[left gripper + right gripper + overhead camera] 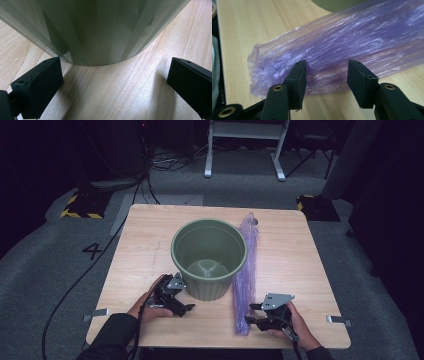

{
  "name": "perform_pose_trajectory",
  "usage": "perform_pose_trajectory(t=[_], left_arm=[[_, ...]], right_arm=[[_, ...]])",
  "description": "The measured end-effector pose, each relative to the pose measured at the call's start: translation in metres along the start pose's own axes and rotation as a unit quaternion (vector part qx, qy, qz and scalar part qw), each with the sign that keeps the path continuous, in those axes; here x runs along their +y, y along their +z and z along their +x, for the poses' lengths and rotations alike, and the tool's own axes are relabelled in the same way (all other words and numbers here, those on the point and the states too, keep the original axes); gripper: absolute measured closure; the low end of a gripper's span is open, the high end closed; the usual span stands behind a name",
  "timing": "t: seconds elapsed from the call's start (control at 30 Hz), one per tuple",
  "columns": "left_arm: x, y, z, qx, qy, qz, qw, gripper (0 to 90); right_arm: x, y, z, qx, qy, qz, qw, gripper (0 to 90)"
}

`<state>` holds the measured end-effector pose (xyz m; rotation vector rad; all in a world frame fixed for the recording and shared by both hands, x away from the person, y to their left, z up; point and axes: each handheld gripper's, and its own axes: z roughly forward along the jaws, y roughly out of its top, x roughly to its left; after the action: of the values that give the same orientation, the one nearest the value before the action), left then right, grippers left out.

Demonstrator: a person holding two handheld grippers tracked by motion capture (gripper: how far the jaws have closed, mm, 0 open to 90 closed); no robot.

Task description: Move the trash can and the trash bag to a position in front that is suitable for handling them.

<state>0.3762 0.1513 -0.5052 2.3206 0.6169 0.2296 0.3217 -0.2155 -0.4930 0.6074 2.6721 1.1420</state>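
Observation:
A green plastic pot [207, 255] stands upright in the middle of the wooden table [145, 245], and it holds nothing. To its right lies a long, gathered purple plastic bag [248, 270], running from the far edge toward the near edge. My left gripper [184, 302] rests at the pot's near-left base, jaws wide open. In the left gripper view the pot wall [100, 30] stands just ahead of the left gripper [115, 82]. My right gripper [251, 314] points left at the bag's near end. Its jaws are half open at the bag [352, 42] edge, and the right gripper [327, 75] pads do not press it.
Metal brackets [97, 314] [340, 321] stick out at the table's near corners. Behind the table are a white frame's legs [245, 145], floor cables [85, 280] and yellow-black striped bases [80, 206]. Bare wood lies to the right of the bag.

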Motion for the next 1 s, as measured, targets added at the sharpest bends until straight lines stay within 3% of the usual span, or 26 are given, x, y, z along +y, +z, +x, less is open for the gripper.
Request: perform_pose_trajectory(t=[0.27,0.47,0.57,0.6,0.63,0.67,0.73,0.87,1.0], left_arm=[[0.0,0.0,0.0,0.0,0.0,0.0,1.0,0.0],[-0.001,-0.001,0.0,0.004,0.002,-0.001,1.0,0.2],[-0.003,-0.003,-0.001,0.003,0.001,-0.001,1.0,0.3],[-0.003,-0.003,-0.001,0.003,0.001,-0.001,1.0,0.3],[-0.004,-0.003,-0.001,0.004,0.001,-0.002,1.0,0.3],[-0.004,-0.004,-0.001,0.005,0.001,-0.001,1.0,0.3],[-0.005,-0.004,-0.001,0.004,-0.001,-0.001,1.0,0.3],[-0.005,-0.004,-0.001,0.004,-0.001,-0.001,1.0,0.3],[-0.005,-0.004,-0.001,0.005,-0.001,-0.001,1.0,0.3]], right_arm=[[0.004,0.001,0.009,0.003,-0.004,-0.008,1.0,41.0],[0.007,-0.016,-0.001,-0.035,0.018,-0.04,0.9984,29.3],[0.014,-0.027,-0.01,-0.064,0.026,-0.059,0.9958,26.9],[0.014,-0.027,-0.01,-0.064,0.026,-0.059,0.9958,26.9],[0.017,-0.03,-0.014,-0.072,0.03,-0.067,0.9947,26.5],[0.023,-0.034,-0.026,-0.095,0.041,-0.073,0.992,25.6],[0.028,-0.033,-0.043,-0.12,0.068,-0.068,0.9881,25.3],[0.034,-0.02,-0.073,-0.123,0.102,-0.055,0.9856,21.2],[0.045,-0.008,-0.089,-0.123,0.108,-0.065,0.9844,21.0]])
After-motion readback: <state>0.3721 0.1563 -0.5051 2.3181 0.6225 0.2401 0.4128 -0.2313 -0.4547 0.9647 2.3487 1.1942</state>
